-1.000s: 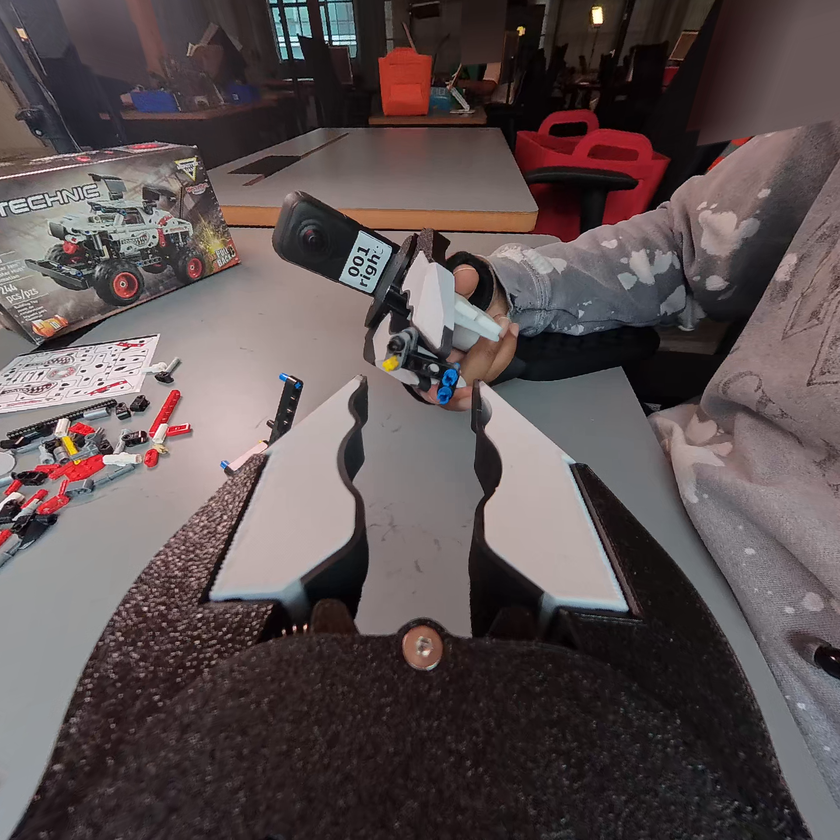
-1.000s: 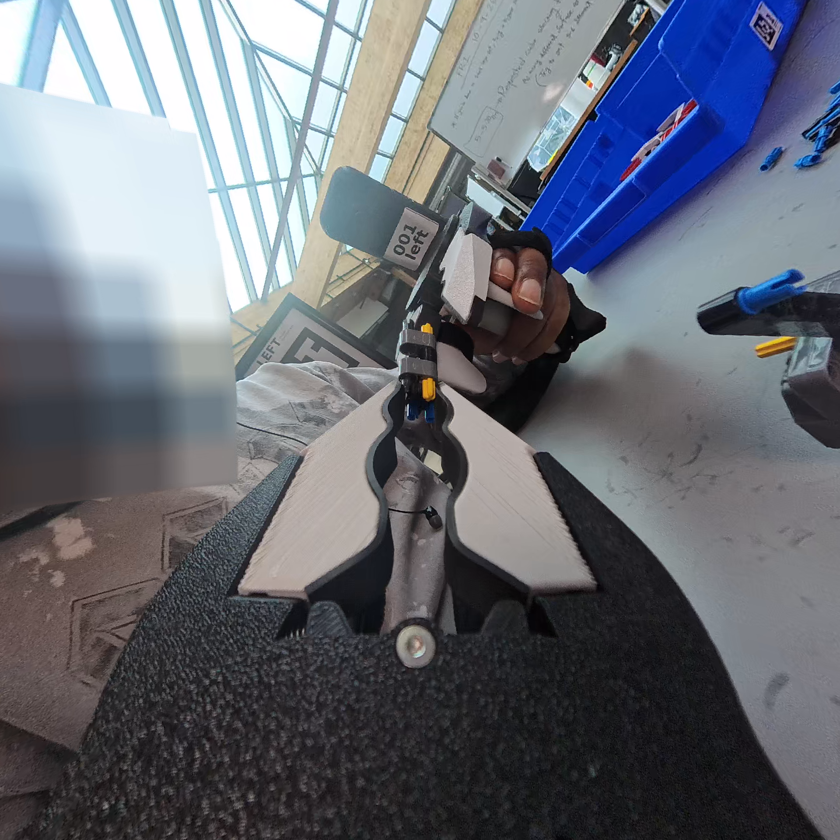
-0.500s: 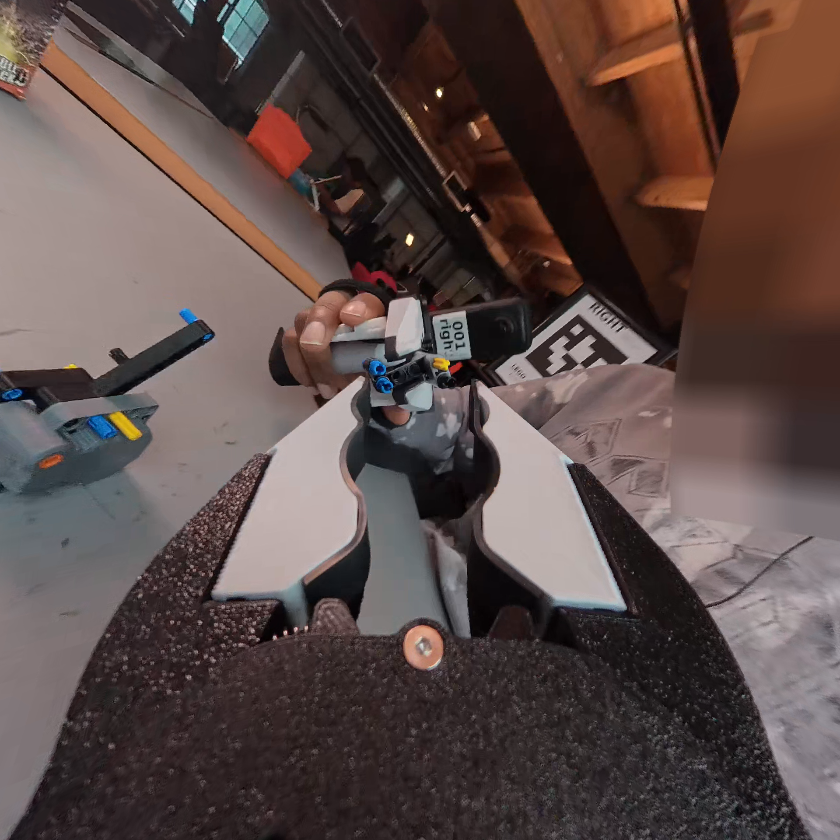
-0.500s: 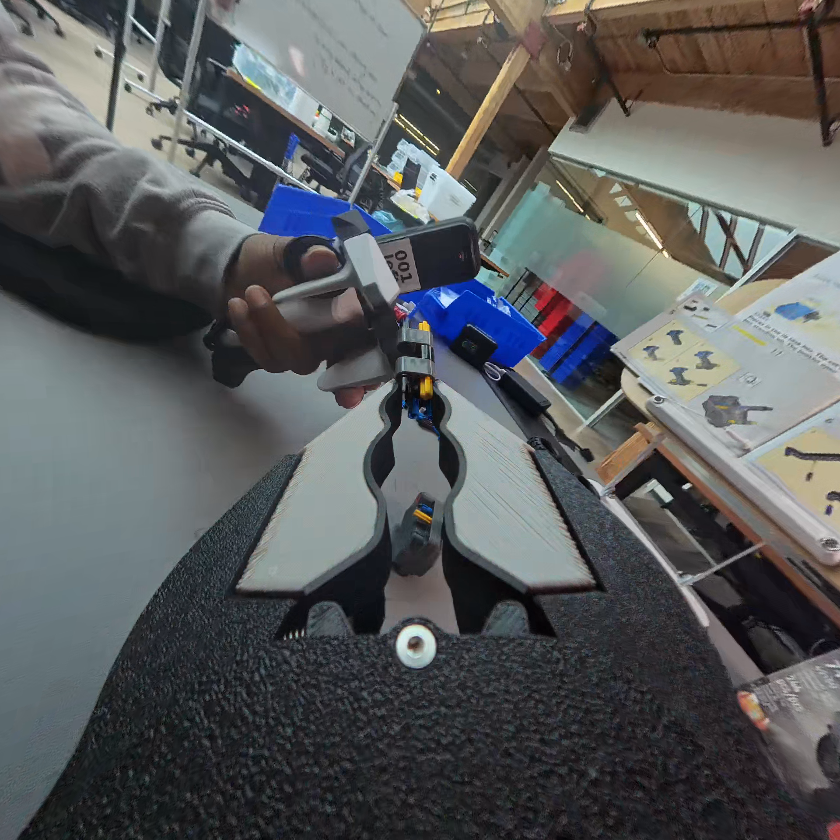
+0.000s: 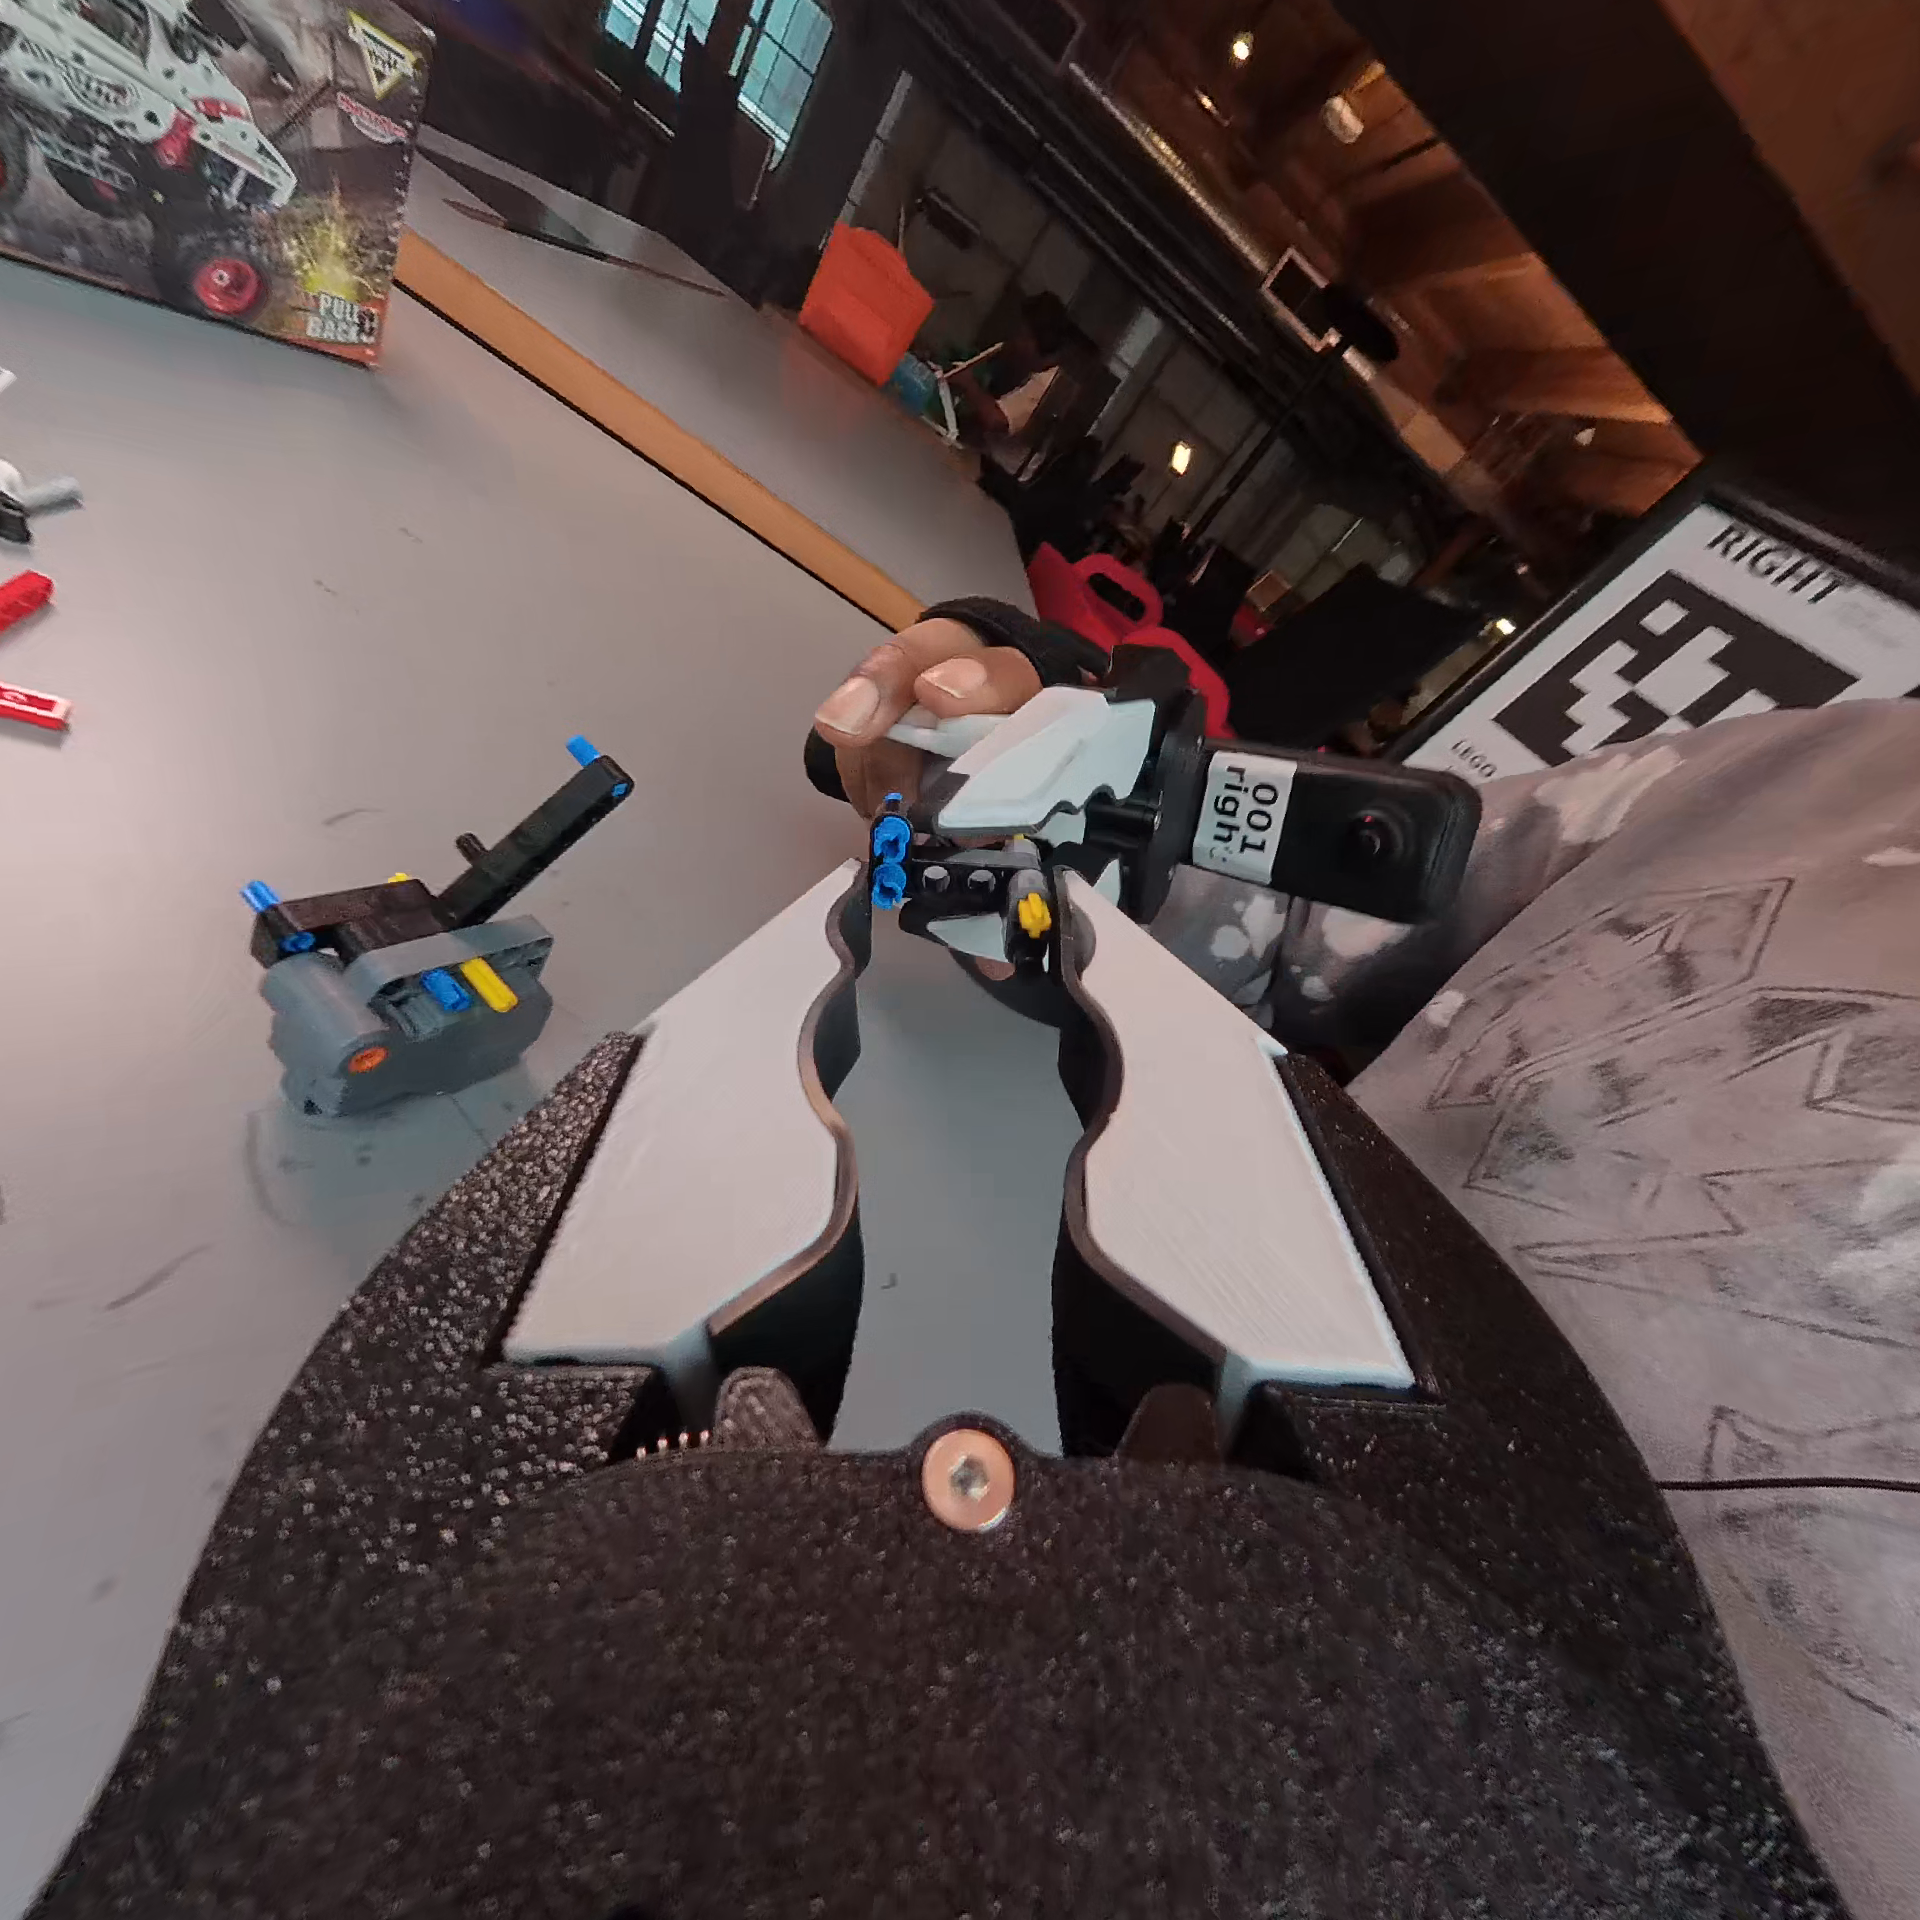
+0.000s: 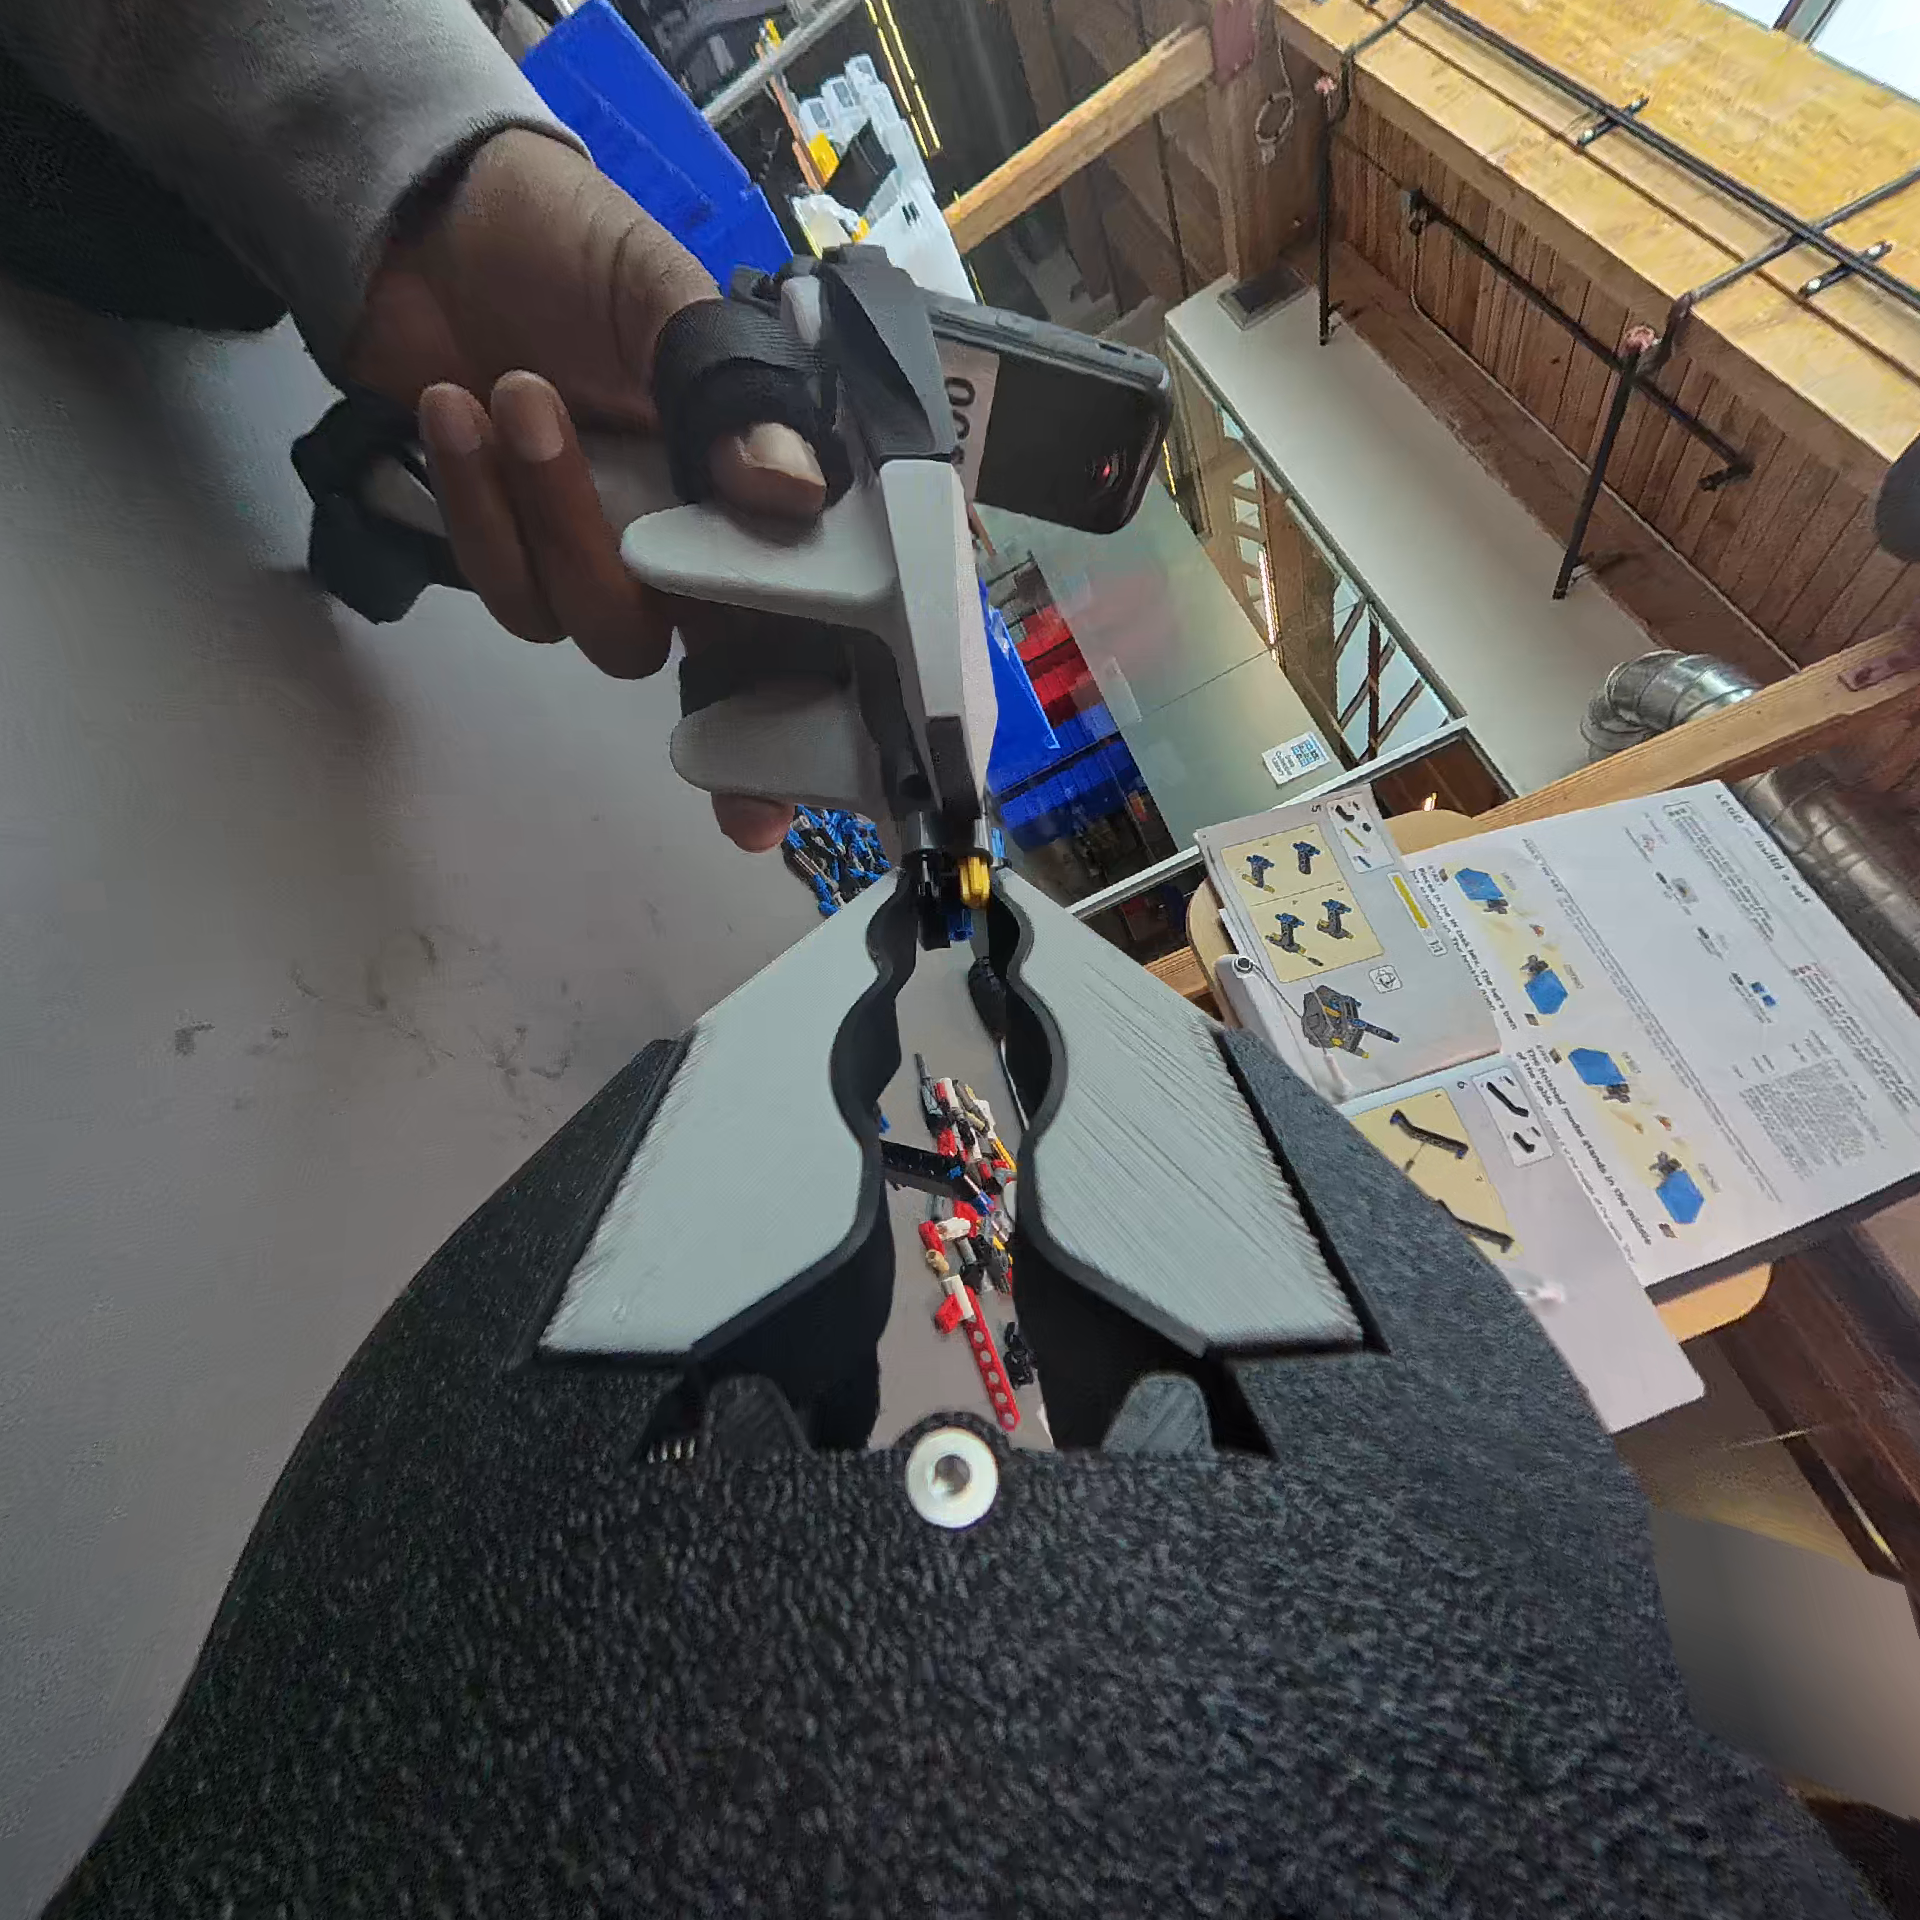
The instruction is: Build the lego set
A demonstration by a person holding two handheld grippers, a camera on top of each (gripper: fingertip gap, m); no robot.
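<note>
Item: small black Lego beam sub-assembly with blue and yellow pins (image 5: 961, 883), frame centre, held above the grey counter (image 5: 312, 623). Right gripper (image 6: 951, 904) jaws clamp it. Left gripper (image 5: 961, 909) jaws spread, tips flanking it; long axis crosswise between them. Grey motor-block assembly (image 5: 400, 987) centre-left, apart.

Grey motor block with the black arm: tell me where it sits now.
In the left wrist view, the grey motor block rests on the table, left of the left gripper, apart from it.

my fingers (image 5: 727, 1122): light grey, black edges
small lego piece (image 5: 961, 883): black, blue pins, yellow pin
table (image 5: 312, 623): grey
</note>
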